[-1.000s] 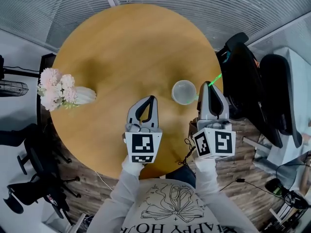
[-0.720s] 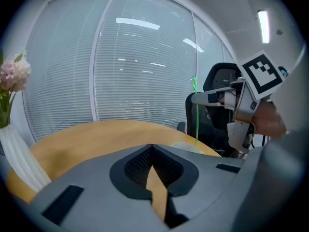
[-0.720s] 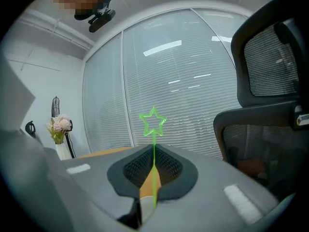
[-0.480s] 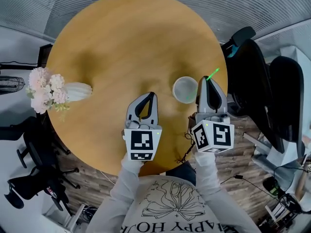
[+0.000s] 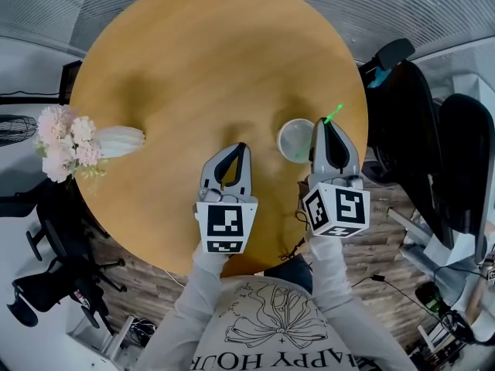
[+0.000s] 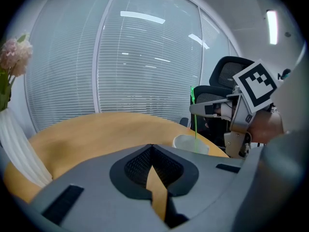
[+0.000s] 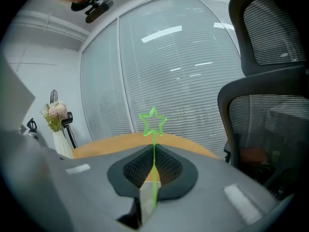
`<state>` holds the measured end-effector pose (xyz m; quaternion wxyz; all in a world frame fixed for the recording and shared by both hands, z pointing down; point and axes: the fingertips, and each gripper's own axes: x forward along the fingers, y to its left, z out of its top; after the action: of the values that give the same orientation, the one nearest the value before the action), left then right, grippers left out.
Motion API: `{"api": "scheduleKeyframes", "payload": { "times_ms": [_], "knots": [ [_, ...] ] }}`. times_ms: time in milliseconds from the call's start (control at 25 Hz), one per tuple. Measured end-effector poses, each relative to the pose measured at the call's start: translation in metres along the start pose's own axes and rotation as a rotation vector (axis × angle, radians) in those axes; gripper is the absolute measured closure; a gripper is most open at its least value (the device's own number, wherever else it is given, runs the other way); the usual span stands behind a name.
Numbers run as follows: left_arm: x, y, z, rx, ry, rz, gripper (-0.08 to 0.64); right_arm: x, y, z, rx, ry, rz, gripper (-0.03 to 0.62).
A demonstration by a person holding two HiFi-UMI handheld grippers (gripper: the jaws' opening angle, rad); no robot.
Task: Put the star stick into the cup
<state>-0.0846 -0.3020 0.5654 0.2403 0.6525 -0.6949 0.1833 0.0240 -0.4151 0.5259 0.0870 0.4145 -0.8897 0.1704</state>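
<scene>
The white cup (image 5: 295, 139) stands on the round wooden table (image 5: 193, 68), near its right edge. My right gripper (image 5: 325, 124) hangs just right of the cup, shut on the thin green star stick (image 5: 334, 114). In the right gripper view the stick (image 7: 154, 144) rises upright from between the shut jaws, star on top. The left gripper view shows the stick (image 6: 194, 117) hanging down to the rim of the cup (image 6: 190, 143); whether its end is inside I cannot tell. My left gripper (image 5: 240, 147) is shut on nothing, left of the cup and apart from it.
A white vase of pink flowers (image 5: 73, 141) stands at the table's left edge. Black office chairs (image 5: 418, 130) crowd the right side beyond the table edge. Window blinds (image 6: 145, 66) run behind the table.
My right gripper with the star stick has moved closer to the cup. The left gripper has stayed where it was. The head view has shifted slightly.
</scene>
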Motion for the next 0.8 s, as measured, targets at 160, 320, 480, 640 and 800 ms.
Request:
{"api": "scheduleKeyframes", "payload": {
  "times_ms": [160, 320, 480, 640, 800],
  "knots": [
    [0.001, 0.003, -0.001, -0.005, 0.004, 0.0, 0.555, 0.006, 0.002, -0.006, -0.001, 0.019, 0.002, 0.575],
    [0.003, 0.008, -0.001, -0.01, 0.006, 0.004, 0.555, 0.014, 0.002, -0.009, 0.003, 0.025, -0.001, 0.575],
    [0.003, 0.014, -0.001, -0.017, 0.007, 0.01, 0.555, 0.023, 0.005, -0.011, -0.003, 0.036, -0.001, 0.575],
    [0.004, 0.016, -0.002, -0.03, 0.009, 0.01, 0.555, 0.032, 0.002, -0.013, -0.002, 0.046, -0.011, 0.575],
    [0.005, 0.018, -0.003, -0.036, 0.01, 0.01, 0.555, 0.04, 0.001, -0.015, -0.014, 0.065, -0.019, 0.575]
  ]
}}
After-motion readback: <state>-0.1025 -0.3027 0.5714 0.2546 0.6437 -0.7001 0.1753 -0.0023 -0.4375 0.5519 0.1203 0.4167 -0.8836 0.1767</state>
